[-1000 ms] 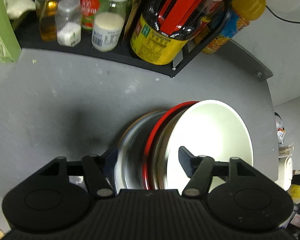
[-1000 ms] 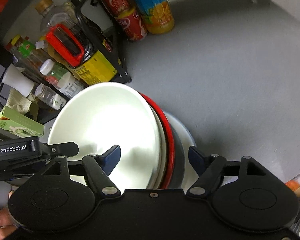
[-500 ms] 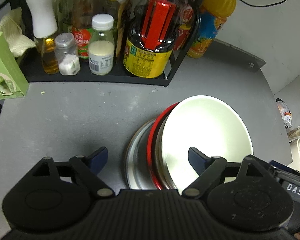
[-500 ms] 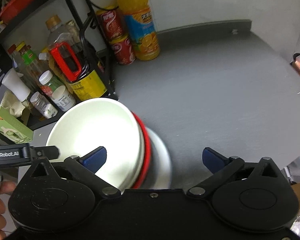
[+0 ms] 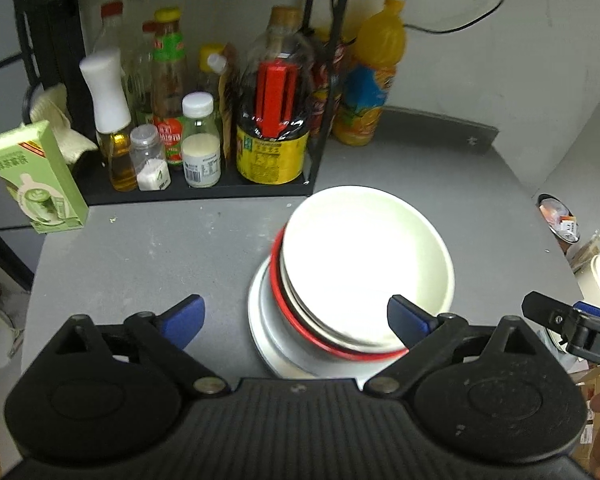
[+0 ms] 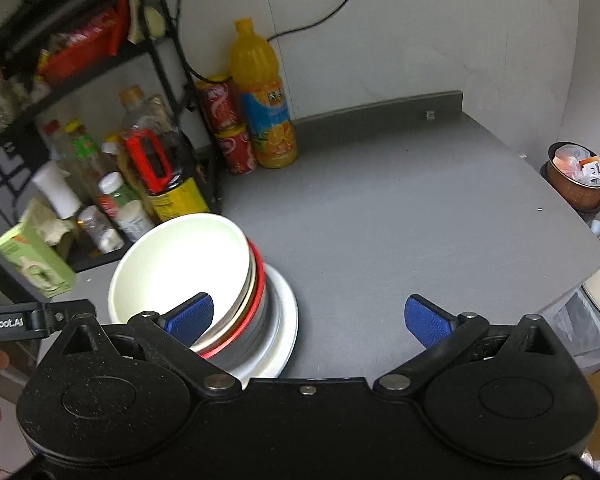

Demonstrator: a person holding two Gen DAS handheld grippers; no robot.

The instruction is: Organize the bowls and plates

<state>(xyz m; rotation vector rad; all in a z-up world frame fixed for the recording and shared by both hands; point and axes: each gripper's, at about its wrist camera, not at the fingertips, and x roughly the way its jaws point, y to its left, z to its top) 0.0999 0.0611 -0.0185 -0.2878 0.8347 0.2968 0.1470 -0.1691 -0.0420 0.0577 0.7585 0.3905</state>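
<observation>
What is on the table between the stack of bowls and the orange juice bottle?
Only bare grey table between the stack of bowls and the orange juice bottle, in the right wrist view.

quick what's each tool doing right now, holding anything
Left tool: open, holding nothing, above the stack of bowls.
Right tool: open, holding nothing.

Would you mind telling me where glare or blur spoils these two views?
Left wrist view: the white bowl interior is blown out by glare, and the straight rack posts bow from fisheye distortion. Right wrist view: the upper shelf clutter is smeared and the bowl less overexposed.
</observation>
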